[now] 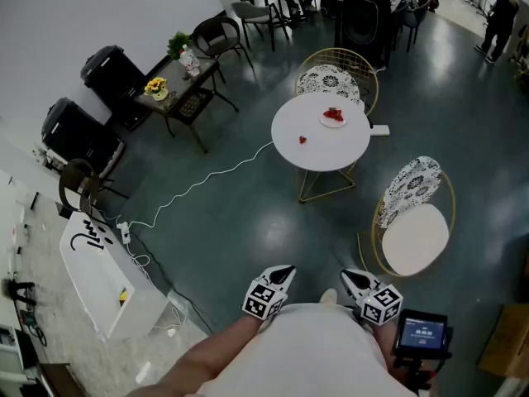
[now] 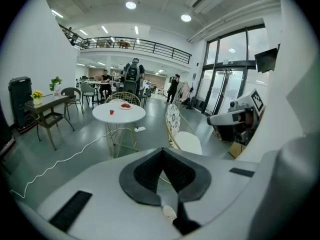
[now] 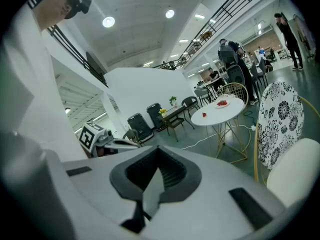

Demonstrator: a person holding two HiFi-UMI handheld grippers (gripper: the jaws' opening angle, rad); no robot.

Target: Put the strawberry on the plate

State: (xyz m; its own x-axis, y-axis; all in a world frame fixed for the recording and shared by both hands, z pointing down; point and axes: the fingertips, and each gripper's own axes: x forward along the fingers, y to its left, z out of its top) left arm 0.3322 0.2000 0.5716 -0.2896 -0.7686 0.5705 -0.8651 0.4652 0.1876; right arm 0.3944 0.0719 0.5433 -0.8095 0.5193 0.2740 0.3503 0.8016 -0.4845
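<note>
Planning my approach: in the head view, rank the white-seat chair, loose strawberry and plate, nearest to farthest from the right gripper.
1. White-seat chair, close, to the right.
2. Strawberry, near left of the table.
3. Plate, farther back on that table.

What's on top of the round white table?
On the table: a plate with red things on it, too small to name, and one strawberry lying apart from it. The red things cover the plate's middle.

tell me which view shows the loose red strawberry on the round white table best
The head view: looking down, it shows the small red strawberry on the round white table, clear of the white plate. The left and right gripper views show the strawberry only as a distant speck, side-on.
</note>
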